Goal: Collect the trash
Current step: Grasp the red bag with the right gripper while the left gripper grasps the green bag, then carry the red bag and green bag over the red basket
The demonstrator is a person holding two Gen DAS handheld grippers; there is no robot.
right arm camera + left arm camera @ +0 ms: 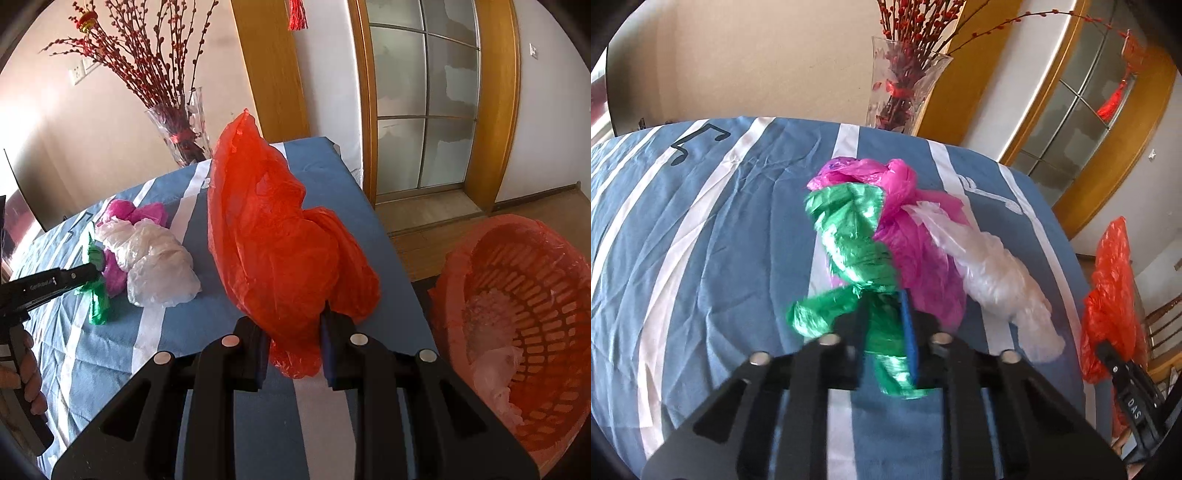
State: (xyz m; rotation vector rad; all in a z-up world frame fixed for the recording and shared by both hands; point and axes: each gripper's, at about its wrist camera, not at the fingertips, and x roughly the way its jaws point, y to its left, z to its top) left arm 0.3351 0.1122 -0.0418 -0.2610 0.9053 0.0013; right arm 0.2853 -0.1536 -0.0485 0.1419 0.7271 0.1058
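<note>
On the striped cloth (701, 229) the left gripper (886, 325) is clamped on a twisted tail of the green bag (849, 236), which lies knotted up against the pink bag (916, 251) and the white bag (993, 280), while the right gripper (293, 347) pinches the red bag (280, 240) at its gathered lower end, near the lined basket (524, 306) off the table's edge. These bags look feather-light, limp and slick, so I judge a bunched or twisted fold the best hold, since a single loose layer may slide out or tear, and the green bag may drag its neighbours along
</note>
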